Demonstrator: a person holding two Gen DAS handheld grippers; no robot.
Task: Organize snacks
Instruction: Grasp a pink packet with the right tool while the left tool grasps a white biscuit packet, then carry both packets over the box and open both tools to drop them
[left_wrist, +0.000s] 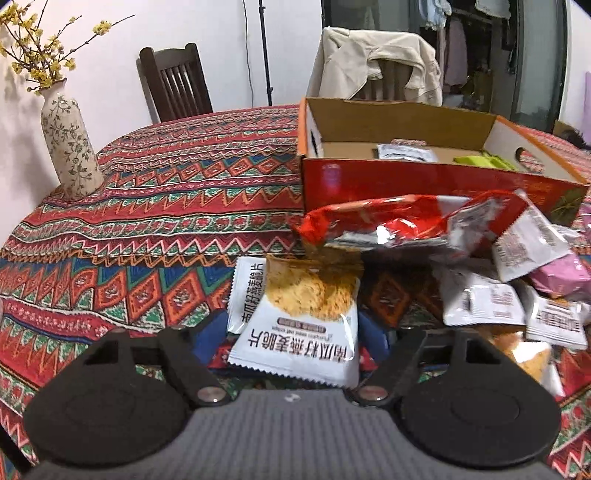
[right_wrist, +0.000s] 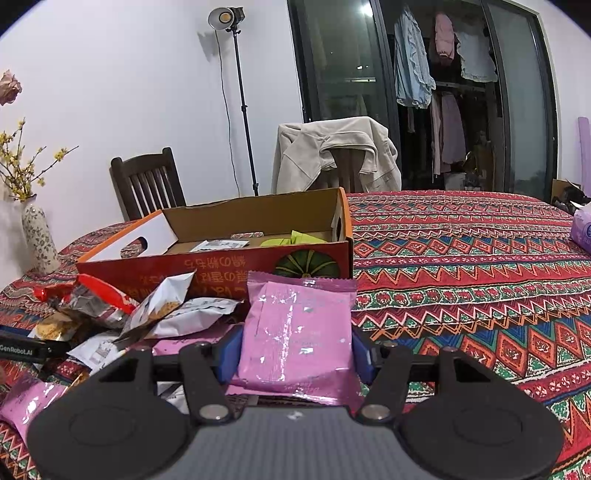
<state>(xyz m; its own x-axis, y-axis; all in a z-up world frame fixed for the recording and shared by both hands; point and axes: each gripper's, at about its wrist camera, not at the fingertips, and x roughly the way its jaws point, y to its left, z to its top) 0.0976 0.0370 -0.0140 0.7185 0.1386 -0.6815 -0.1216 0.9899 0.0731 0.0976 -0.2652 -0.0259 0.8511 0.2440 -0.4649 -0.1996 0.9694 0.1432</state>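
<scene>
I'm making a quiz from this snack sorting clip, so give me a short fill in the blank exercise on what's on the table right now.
1. The right gripper is closed on a snack packet coloured ____.
2. The open cardboard box has a picture of a green ____ on its red front.
3. The white cracker packet lies between the fingers of the ____ gripper.
4. The vase holds branches with ____ flowers.

Missing words: pink; pumpkin; left; yellow

Left gripper (left_wrist: 291, 343) partly spread (angled downward), right gripper (right_wrist: 295, 350) clamped.
</scene>
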